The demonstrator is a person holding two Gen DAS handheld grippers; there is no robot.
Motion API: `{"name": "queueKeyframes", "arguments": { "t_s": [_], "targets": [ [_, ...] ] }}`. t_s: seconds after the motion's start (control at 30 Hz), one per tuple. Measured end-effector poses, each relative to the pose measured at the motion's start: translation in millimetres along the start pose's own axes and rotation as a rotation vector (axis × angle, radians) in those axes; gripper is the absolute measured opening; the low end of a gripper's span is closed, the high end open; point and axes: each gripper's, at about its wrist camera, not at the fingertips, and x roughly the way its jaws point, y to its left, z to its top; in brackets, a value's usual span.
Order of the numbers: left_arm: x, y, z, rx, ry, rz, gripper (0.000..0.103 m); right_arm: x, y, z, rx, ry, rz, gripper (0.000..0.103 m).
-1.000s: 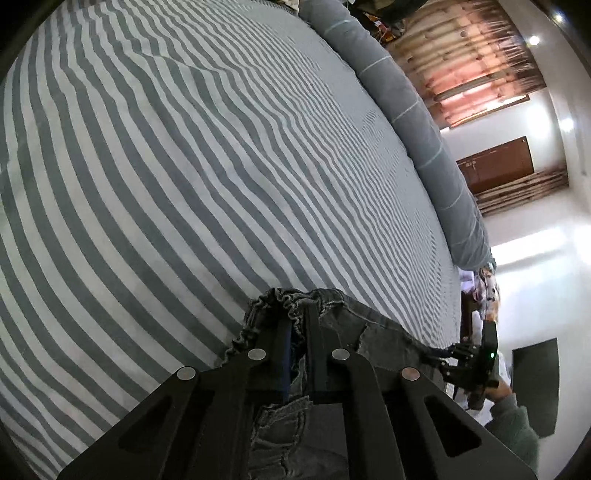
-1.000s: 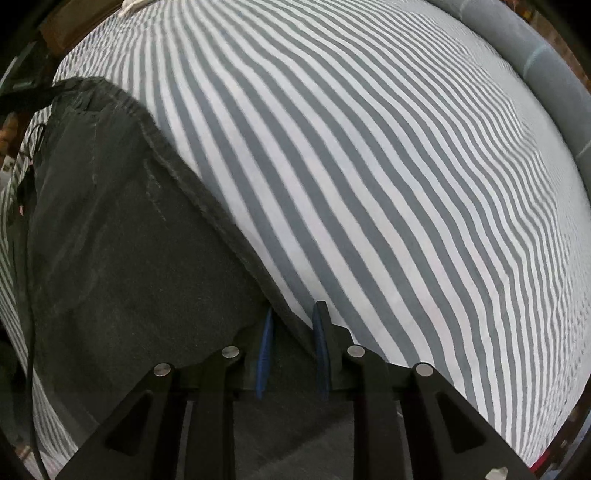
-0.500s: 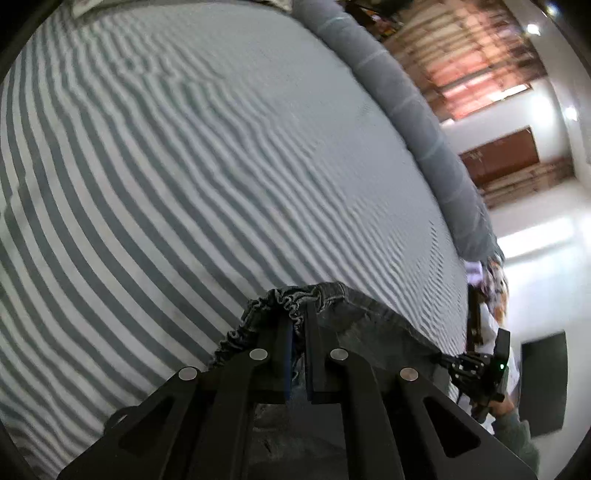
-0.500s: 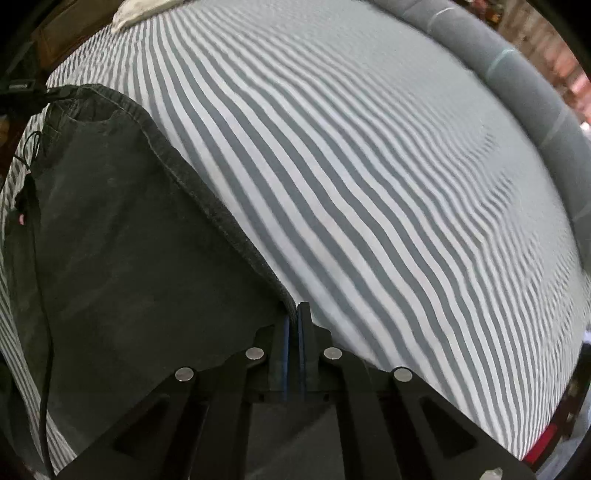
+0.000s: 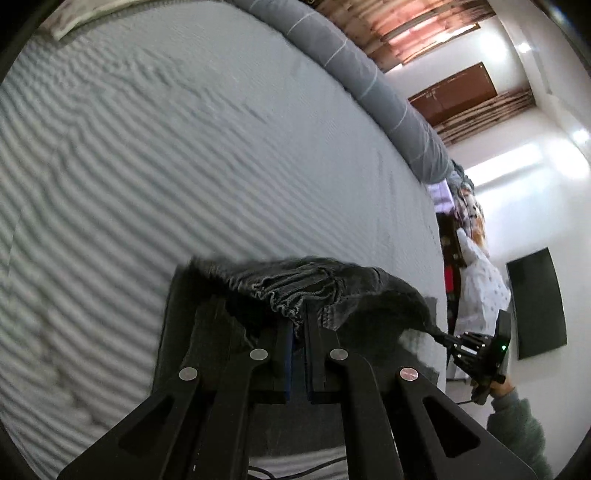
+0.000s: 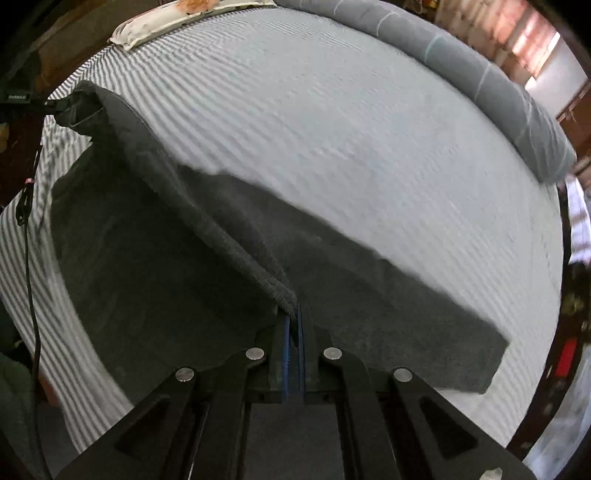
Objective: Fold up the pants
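Dark grey pants (image 6: 155, 266) hang lifted above a grey-and-white striped bed (image 6: 332, 122). My left gripper (image 5: 298, 325) is shut on the gathered elastic waistband (image 5: 291, 288). My right gripper (image 6: 293, 325) is shut on the pants' hem edge (image 6: 229, 243), with a leg (image 6: 388, 302) draping right onto the bed. In the left wrist view the right gripper (image 5: 476, 350) shows at the far right, pinching the stretched cloth. In the right wrist view the left gripper (image 6: 48, 105) shows at the upper left, holding the other end.
A long grey bolster (image 5: 369, 81) lies along the bed's far edge; it also shows in the right wrist view (image 6: 480, 74). A pillow (image 6: 184, 18) lies at the head. A black cable (image 6: 31, 258) hangs at left. A dark panel (image 5: 535, 302) is on the wall.
The right gripper closed on the pants' edge. Both grippers have risen and lifted the pants off the bed, so the cloth now hangs stretched between them.
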Motion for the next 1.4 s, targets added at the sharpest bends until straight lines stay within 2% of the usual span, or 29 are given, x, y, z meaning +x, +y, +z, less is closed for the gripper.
{"name": "queueKeyframes", "arguments": {
  "t_s": [0.2, 0.3, 0.4, 0.47, 0.53, 0.57, 0.63, 0.67, 0.7, 0.8, 0.9, 1.1, 1.23, 1.4],
  "targets": [
    [2.8, 20.4, -55.4, -0.007, 0.075, 0.047, 0.005, 20.6, 33.5, -72.3, 0.087, 0.032, 0.039, 0.002],
    [16.7, 31.4, -75.5, 0.0, 0.119, 0.1, 0.006, 38.7, 44.0, -89.5, 0.141, 0.044, 0.027, 0.003],
    [22.2, 37.5, -87.6, -0.006, 0.122, 0.131, 0.007, 54.1, 52.4, -90.5, 0.191, 0.048, -0.039, 0.008],
    [20.4, 37.5, -90.4, -0.013, 0.115, 0.141, 0.012, 54.5, 54.4, -90.5, 0.244, 0.034, -0.061, 0.018],
    [15.0, 36.6, -93.4, -0.026, 0.109, 0.135, 0.017, 50.6, 56.9, -90.5, 0.285, 0.012, -0.064, 0.049],
    [13.5, 35.0, -92.8, -0.031, 0.11, 0.149, 0.021, 44.3, 58.7, -92.2, 0.305, -0.01, -0.077, 0.052],
    [6.2, 36.6, -94.7, -0.037, 0.116, 0.158, 0.028, 28.5, 61.9, -103.7, 0.326, -0.053, -0.089, 0.053],
    [2.8, 35.4, -96.1, -0.045, 0.118, 0.15, 0.034, 20.5, 63.9, -106.5, 0.355, -0.076, -0.082, 0.053],
    [-1.7, 35.0, -98.3, -0.061, 0.118, 0.136, 0.037, 14.6, 62.8, -109.4, 0.382, -0.094, -0.07, 0.053],
    [-13.8, 35.1, -108.9, -0.097, 0.117, 0.084, 0.04, -2.4, 69.7, -134.7, 0.472, -0.153, -0.008, 0.053],
    [-19.2, 35.8, -116.2, -0.147, 0.13, -0.007, 0.044, -11.2, 76.7, -156.3, 0.588, -0.197, 0.081, 0.054],
    [-1.5, 50.0, -114.2, -0.34, 0.119, -0.126, 0.049, -2.6, 88.8, -173.9, 0.838, -0.252, 0.228, 0.054],
    [12.6, 64.0, -109.6, -0.451, 0.099, -0.131, 0.049, 5.7, 94.3, -178.6, 0.9, -0.259, 0.23, 0.055],
    [26.8, 74.5, -103.9, -0.512, 0.069, -0.092, 0.049, 18.2, 87.1, -195.5, 1.013, -0.299, 0.284, 0.055]
  ]
}}
